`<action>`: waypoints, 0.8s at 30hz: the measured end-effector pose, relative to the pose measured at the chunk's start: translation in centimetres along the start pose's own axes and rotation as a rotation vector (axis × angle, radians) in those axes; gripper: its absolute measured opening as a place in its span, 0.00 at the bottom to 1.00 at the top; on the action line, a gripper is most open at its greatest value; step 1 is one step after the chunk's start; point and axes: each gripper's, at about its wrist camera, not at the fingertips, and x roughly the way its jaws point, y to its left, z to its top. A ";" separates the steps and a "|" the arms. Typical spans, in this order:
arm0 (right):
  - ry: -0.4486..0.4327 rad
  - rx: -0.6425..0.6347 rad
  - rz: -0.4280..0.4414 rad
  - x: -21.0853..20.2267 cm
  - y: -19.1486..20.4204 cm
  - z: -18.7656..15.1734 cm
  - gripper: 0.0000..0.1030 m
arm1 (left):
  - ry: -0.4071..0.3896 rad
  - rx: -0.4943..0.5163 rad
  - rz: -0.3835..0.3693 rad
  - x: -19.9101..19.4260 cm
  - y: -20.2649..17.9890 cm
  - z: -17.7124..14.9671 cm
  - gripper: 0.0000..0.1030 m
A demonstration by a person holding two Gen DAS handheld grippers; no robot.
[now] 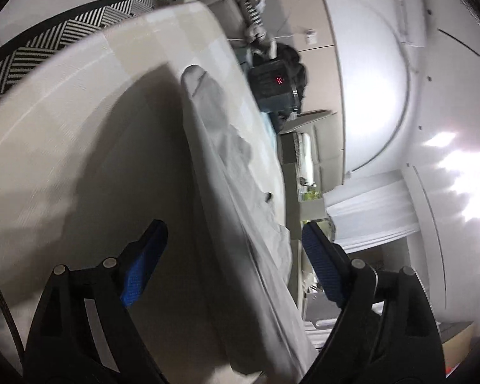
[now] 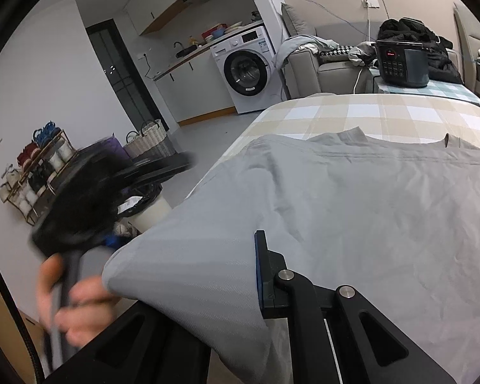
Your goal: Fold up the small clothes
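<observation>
Nearest me, my right gripper [image 2: 259,275] is clamped tight on the lifted corner of the pale grey cotton garment [image 2: 352,211]; the cloth bulges over the jaws. Just left of it, my left hand [image 2: 70,300] holds the left gripper [image 1: 233,256], blurred; its blue-padded jaws stand wide apart with nothing between them, garment edge running below the gap. The rest of the garment lies spread, a bit wrinkled, on the beige-and-white checked tablecloth [image 2: 352,112], neckline at the far side. Judging by that: fold barely started, one corner raised, no finished fold visible; still need to carry it over, fold again, smooth. Beyond the table sits a dark electric cooker [image 2: 400,64], further back a white washing machine [image 2: 246,70].
</observation>
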 end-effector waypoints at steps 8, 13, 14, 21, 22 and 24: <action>0.009 -0.043 0.004 0.0 0.5 -0.7 0.04 | 0.030 0.034 0.173 6.3 -0.8 5.5 0.34; 0.020 -0.020 0.027 0.1 -0.3 -0.6 0.04 | 0.029 0.104 0.250 8.5 -2.1 7.3 0.05; 0.020 -0.009 0.035 0.0 -0.5 -0.6 0.04 | 0.023 0.117 0.250 8.5 -2.5 7.4 0.04; -0.036 0.079 0.095 -1.7 -2.2 -0.5 0.04 | -0.010 0.244 0.266 8.9 -9.5 7.2 0.04; -0.058 0.088 0.109 -2.3 -2.4 -0.6 0.04 | -0.007 0.266 0.265 8.8 -11.1 6.6 0.04; -0.093 0.101 0.116 -3.3 -2.9 -0.7 0.04 | 0.007 0.302 0.259 9.9 -13.9 6.0 0.01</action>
